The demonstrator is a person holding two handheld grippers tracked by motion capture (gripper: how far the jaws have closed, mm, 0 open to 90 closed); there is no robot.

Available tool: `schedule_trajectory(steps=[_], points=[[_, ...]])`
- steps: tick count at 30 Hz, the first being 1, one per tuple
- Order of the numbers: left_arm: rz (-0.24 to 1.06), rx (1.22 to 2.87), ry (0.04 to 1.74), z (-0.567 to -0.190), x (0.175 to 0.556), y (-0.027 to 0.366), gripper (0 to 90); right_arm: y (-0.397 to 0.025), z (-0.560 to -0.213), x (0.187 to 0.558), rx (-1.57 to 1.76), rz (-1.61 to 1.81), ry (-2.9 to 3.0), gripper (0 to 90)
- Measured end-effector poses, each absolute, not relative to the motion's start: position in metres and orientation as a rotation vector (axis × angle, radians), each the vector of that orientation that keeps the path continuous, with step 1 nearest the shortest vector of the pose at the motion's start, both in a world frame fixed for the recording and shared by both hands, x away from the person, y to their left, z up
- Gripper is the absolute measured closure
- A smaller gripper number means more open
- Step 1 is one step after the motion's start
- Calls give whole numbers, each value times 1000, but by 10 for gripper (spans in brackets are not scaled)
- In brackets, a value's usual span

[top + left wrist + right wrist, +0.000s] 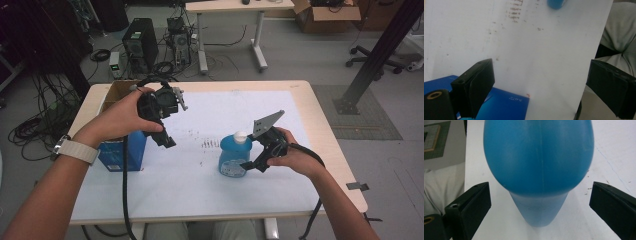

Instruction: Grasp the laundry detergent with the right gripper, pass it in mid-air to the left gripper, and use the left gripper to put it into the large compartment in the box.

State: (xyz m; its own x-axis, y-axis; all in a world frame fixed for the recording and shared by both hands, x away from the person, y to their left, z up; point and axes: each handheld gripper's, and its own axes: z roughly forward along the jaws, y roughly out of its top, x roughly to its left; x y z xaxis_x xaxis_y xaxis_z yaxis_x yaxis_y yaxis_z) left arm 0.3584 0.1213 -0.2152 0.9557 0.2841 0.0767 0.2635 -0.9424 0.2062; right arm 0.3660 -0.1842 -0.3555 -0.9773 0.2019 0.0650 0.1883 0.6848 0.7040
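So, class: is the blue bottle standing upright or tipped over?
Upright. The bottle stands on its base on the table, white cap on top, between the open right gripper's jaws.

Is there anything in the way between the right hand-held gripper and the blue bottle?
No, nothing visible. The right hand-held gripper is open, right at the blue bottle, with a jaw on either side and only white table around it. The blue box sits far off by the left hand-held gripper.

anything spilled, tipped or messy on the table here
Nothing is spilled or tipped. The blue bottle stands upright, cap on. The only oddity is a patch of dark smudges on the white sheet, just left of the bottle.
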Motion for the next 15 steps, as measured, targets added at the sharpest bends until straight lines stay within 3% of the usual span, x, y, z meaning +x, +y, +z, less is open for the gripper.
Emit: schedule_trajectory(steps=[15], points=[[161,2913,410,-216,358,120,84,-181,-365,364,328,1262,2826,38]])
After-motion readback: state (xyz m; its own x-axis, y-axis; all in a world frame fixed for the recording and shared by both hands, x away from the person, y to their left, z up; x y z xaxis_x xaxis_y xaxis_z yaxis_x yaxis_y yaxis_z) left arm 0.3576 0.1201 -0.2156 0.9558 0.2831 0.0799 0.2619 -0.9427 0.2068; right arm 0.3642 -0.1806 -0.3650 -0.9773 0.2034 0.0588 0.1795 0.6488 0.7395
